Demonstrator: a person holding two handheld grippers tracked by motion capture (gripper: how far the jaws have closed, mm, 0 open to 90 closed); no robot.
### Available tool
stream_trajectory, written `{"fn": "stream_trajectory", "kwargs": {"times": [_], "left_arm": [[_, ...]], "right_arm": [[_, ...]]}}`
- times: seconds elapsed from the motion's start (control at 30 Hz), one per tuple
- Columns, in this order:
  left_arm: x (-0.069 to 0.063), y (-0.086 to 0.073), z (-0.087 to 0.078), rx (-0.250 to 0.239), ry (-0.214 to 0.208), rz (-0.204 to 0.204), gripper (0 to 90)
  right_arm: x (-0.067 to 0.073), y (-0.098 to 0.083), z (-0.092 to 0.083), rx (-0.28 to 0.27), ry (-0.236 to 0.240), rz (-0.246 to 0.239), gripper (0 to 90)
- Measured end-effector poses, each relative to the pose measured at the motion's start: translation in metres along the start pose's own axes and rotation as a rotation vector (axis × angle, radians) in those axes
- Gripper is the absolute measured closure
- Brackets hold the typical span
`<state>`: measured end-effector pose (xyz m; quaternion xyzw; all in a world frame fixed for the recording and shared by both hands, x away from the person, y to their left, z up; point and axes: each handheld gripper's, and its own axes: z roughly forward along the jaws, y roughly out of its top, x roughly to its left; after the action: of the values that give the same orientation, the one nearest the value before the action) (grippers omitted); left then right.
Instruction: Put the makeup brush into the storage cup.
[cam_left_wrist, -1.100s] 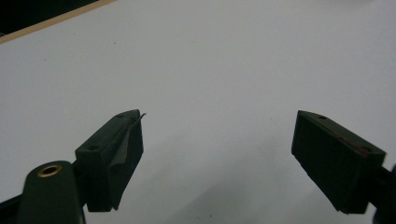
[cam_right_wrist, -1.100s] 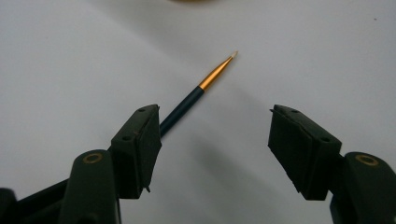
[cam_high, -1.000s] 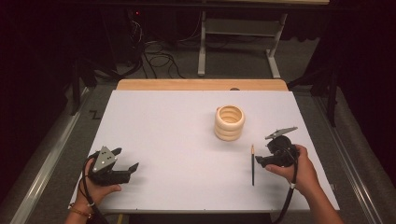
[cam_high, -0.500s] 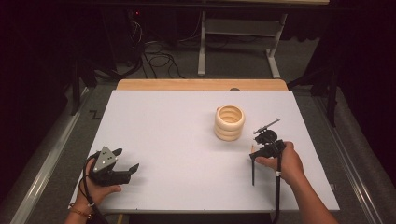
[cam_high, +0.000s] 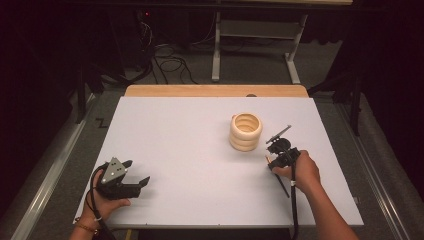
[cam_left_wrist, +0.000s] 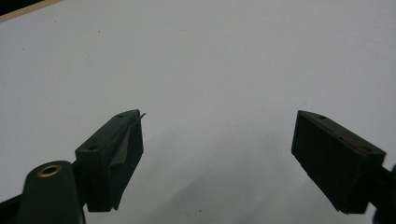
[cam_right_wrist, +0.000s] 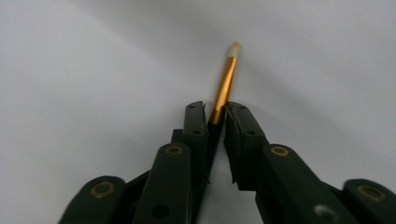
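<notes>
A thin brush (cam_right_wrist: 223, 88) with a gold ferrule and a pale tip sticks out from between the jaws of my right gripper (cam_right_wrist: 215, 112), which is shut on it. In the high view the right gripper (cam_high: 270, 162) is at the table's right, just in front of a stack of wooden rings (cam_high: 245, 131), and the brush's dark handle (cam_high: 283, 185) trails back under the hand. My left gripper (cam_high: 136, 171) rests at the front left of the table. Its jaws stand wide apart in the left gripper view (cam_left_wrist: 219, 126), with nothing but white tabletop between them.
The white table top (cam_high: 190, 150) has a wooden strip (cam_high: 215, 91) along its far edge. Beyond it, cables and a metal frame (cam_high: 220, 40) stand on the dark floor. A black cable (cam_high: 294, 210) runs along the right forearm.
My right gripper has moved left from beside the brush to its far end, turned downward and shut on it. The left gripper has stayed still.
</notes>
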<state>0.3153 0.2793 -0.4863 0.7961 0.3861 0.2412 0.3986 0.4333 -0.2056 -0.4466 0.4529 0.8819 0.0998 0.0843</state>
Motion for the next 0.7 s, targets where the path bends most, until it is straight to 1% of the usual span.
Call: {"fn": "stream_trajectory", "kwargs": {"times": [0.03, 0.07, 0.1, 0.23, 0.27, 0.3, 0.37, 0.43, 0.47, 0.57, 0.7], "left_arm": [[0.000, 0.000, 0.000, 0.000, 0.000, 0.000, 17.5], [0.000, 0.000, 0.000, -0.001, 0.004, 0.001, 17.5], [0.000, 0.000, 0.000, -0.001, 0.002, 0.000, 17.5], [0.000, 0.000, 0.000, 0.000, 0.000, -0.004, 17.5], [0.000, 0.000, 0.000, 0.001, -0.001, -0.002, 17.6], [0.000, 0.000, 0.000, 0.001, -0.001, -0.002, 17.5], [0.000, 0.000, 0.000, 0.000, 0.000, -0.003, 17.6], [0.000, 0.000, 0.000, 0.001, 0.000, -0.003, 17.6], [0.000, 0.000, 0.000, 0.001, 0.000, -0.003, 17.6], [0.000, 0.000, 0.000, 0.001, -0.001, -0.003, 17.6], [0.000, 0.000, 0.000, 0.000, 0.001, -0.002, 17.6]], "right_arm": [[0.000, 0.000, 0.000, 0.000, 0.000, 0.000, 82.1], [0.000, 0.001, 0.000, 0.006, 0.001, 0.004, 84.5], [0.000, 0.001, 0.000, 0.004, 0.003, -0.011, 84.7], [-0.002, 0.001, 0.000, 0.002, 0.015, -0.018, 85.0], [-0.002, 0.001, -0.001, 0.001, 0.009, -0.015, 85.0], [-0.003, 0.000, -0.001, -0.004, 0.019, -0.015, 85.0], [-0.003, -0.001, -0.003, -0.012, 0.018, -0.018, 85.0], [-0.004, -0.002, -0.007, -0.038, 0.019, -0.013, 85.0], [-0.004, -0.002, -0.007, -0.038, 0.019, -0.013, 85.0], [-0.006, -0.005, -0.017, -0.086, 0.017, -0.007, 85.1], [-0.008, -0.007, -0.032, -0.149, 0.012, -0.013, 85.0]]}}
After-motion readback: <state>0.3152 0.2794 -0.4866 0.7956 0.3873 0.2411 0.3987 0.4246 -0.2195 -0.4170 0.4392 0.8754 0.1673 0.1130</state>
